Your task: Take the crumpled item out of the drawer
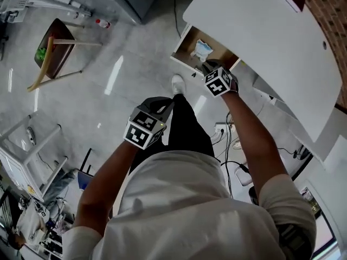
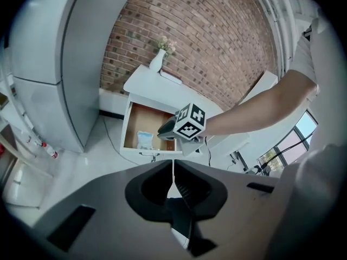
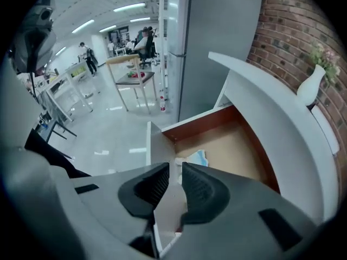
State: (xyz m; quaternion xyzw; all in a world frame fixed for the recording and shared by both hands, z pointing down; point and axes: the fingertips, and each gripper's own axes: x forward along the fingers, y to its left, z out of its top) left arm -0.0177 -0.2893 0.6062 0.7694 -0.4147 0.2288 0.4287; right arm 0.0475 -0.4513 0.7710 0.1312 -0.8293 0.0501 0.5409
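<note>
The wooden drawer [image 1: 180, 58] stands pulled out from the white desk [image 1: 260, 31]. Inside it lies a crumpled pale blue and white item [image 1: 203, 49], also seen in the left gripper view [image 2: 144, 140] and just past the right jaws [image 3: 198, 158]. My right gripper [image 1: 207, 67] hovers at the drawer's front edge, close to the item; its jaws [image 3: 174, 180] stand slightly apart with the white drawer front showing through the gap. My left gripper [image 1: 167, 105] hangs back over the floor, its jaws [image 2: 173, 173] closed with nothing between them. It looks toward the drawer [image 2: 130, 124] and the right gripper [image 2: 169, 130].
A white vase [image 2: 157, 61] stands on the desk against a brick wall. A tall grey cabinet [image 2: 59, 64] stands left of the drawer. A wooden side table [image 1: 54, 47], a white rack [image 1: 27, 150] and floor cables [image 1: 233, 145] surround me. My shoe [image 1: 178, 83] is below the drawer.
</note>
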